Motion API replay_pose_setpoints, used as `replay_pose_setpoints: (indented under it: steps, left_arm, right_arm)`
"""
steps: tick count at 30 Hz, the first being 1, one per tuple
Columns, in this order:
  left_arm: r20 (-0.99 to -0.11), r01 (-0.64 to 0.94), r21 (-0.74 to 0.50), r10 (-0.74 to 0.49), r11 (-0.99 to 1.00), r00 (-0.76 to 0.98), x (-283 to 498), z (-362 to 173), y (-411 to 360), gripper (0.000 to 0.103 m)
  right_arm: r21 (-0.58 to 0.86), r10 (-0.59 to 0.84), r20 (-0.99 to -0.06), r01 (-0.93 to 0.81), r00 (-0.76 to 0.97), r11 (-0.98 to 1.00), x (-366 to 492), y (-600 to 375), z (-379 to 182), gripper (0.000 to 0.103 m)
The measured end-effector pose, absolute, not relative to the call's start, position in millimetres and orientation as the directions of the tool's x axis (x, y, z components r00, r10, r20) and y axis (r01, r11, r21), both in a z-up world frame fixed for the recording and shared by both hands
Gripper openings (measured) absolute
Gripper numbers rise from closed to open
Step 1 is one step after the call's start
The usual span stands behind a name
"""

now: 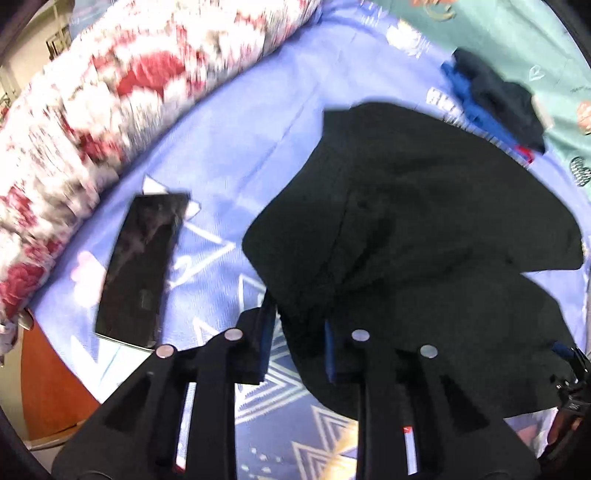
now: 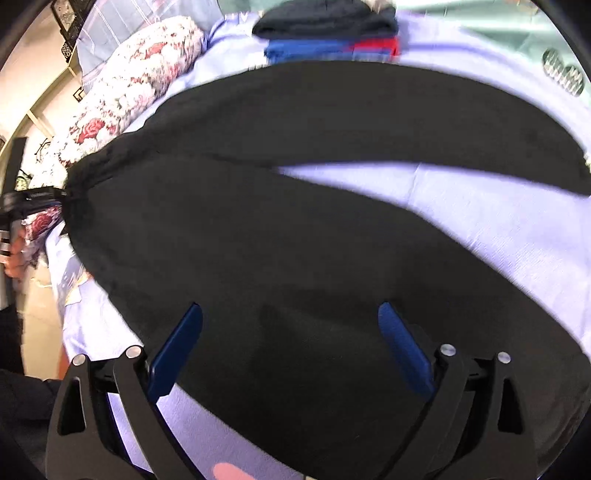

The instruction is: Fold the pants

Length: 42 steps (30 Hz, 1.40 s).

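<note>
Black pants [image 1: 417,229] lie spread on a lilac bedsheet [image 1: 229,155]. In the right wrist view the pants [image 2: 295,258] fill the middle, with the two legs splitting to the right. My left gripper [image 1: 299,332] has its blue pads part closed with the near edge of the pants between them. My right gripper [image 2: 290,332] is open, its blue fingers [image 2: 177,350] wide apart just over the pants. The left gripper also shows at the left edge of the right wrist view [image 2: 40,195], at the pants' far end.
A black phone [image 1: 142,266] lies on the sheet left of the pants. A floral rolled quilt [image 1: 110,92] runs along the far left. A stack of folded dark, blue and red clothes [image 2: 328,33] sits beyond the pants. A wooden bed edge [image 1: 48,384] is at lower left.
</note>
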<state>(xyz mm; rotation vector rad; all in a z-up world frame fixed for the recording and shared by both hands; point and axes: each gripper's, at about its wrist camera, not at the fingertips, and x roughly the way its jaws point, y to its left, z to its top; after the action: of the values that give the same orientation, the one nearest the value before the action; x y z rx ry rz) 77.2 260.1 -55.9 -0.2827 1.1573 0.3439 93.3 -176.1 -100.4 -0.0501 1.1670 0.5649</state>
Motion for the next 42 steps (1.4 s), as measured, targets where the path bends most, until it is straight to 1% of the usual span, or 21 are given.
replay_pose_setpoints:
  steps: [1,3,5,7,8,10,11,13,16,19,20,22,24,25,28,31,32,35,37,39,42]
  left_arm:
    - [-0.935,-0.407,-0.011,0.134,0.913,0.327,81,-66,262,0.038]
    - [-0.95,-0.418,0.037,0.161,0.908,0.266,85,-84,264,0.047]
    - [-0.956,-0.427,0.011,0.135,0.904,0.261,83,-85,271,0.052]
    - [-0.947,-0.436,-0.009,0.133,0.9,0.294,78,-74,277,0.068]
    - [-0.939,-0.444,-0.005,0.148,0.896,0.309,75,-67,279,0.071]
    - [-0.922,-0.453,-0.008,0.168,0.892,0.349,68,-52,283,0.073]
    - [-0.916,-0.45,-0.022,0.162,0.893,0.366,65,-45,284,0.075]
    - [-0.905,-0.442,-0.051,0.146,0.896,0.4,61,-33,280,0.078]
    - [-0.898,-0.401,-0.05,0.135,0.915,0.419,61,-30,263,0.078]
    - [-0.892,-0.318,-0.044,0.107,0.947,0.44,71,-29,233,0.078]
    - [-0.889,-0.285,-0.049,0.088,0.957,0.449,73,-28,224,0.078]
    - [-0.884,-0.212,-0.05,0.056,0.976,0.465,79,-28,202,0.08]
    - [-0.885,-0.167,-0.035,0.047,0.985,0.463,82,-31,185,0.081]
    - [-0.889,-0.149,-0.029,0.043,0.988,0.456,85,-34,178,0.081]
    - [-0.904,-0.129,-0.037,0.022,0.991,0.428,87,-43,168,0.081]
    - [-0.913,-0.117,-0.042,0.009,0.992,0.407,85,-52,160,0.081]
    - [-0.917,-0.114,-0.044,0.005,0.993,0.399,84,-56,158,0.081]
    - [-0.93,-0.118,-0.05,-0.003,0.992,0.366,84,-70,157,0.081]
    - [-0.937,-0.129,-0.046,0.002,0.991,0.349,85,-77,157,0.081]
    - [-0.938,-0.133,-0.049,0.0,0.99,0.345,85,-79,157,0.081]
    - [-0.939,-0.124,-0.056,-0.01,0.991,0.344,85,-81,156,0.081]
  right_arm:
    - [0.237,0.369,-0.894,-0.433,0.252,0.87,94,-177,-106,0.096]
    - [0.215,0.342,-0.906,-0.426,0.249,0.879,93,-179,-109,0.096]
    - [0.217,0.356,-0.89,-0.422,0.284,0.88,90,-187,-99,0.096]
    - [0.214,0.379,-0.854,-0.423,0.357,0.881,89,-198,-80,0.096]
    - [0.197,0.369,-0.85,-0.422,0.377,0.885,89,-201,-74,0.096]
    - [0.166,0.346,-0.848,-0.418,0.402,0.893,89,-206,-67,0.096]
    - [0.131,0.314,-0.843,-0.4,0.436,0.907,89,-217,-59,0.096]
    - [0.113,0.273,-0.843,-0.343,0.464,0.932,86,-241,-54,0.096]
    - [0.09,0.166,-0.85,-0.172,0.501,0.981,74,-297,-53,0.096]
    - [0.041,-0.017,-0.837,0.093,0.547,0.995,42,-371,-51,0.096]
    - [0.04,-0.053,-0.834,0.156,0.55,0.987,32,-388,-51,0.096]
    - [0.048,-0.152,-0.831,0.342,0.535,0.939,2,-437,-54,0.096]
    - [0.089,-0.168,-0.844,0.442,0.509,0.893,-18,-469,-63,0.095]
    - [0.136,-0.145,-0.859,0.492,0.491,0.86,-29,-486,-71,0.094]
    - [0.234,-0.063,-0.855,0.491,0.515,0.839,-36,-488,-83,0.089]
    - [0.249,-0.026,-0.873,0.491,0.487,0.835,-24,-484,-100,0.076]
    - [0.255,-0.017,-0.878,0.497,0.478,0.83,-19,-483,-102,0.065]
    - [0.294,0.005,-0.863,0.493,0.506,0.819,-13,-487,-103,0.015]
    - [0.354,0.043,-0.847,0.501,0.53,0.79,-16,-497,-105,0.014]
    - [0.349,0.016,-0.833,0.502,0.554,0.791,-23,-503,-96,0.014]
    - [0.325,0.012,-0.856,0.52,0.516,0.79,-33,-512,-101,0.015]
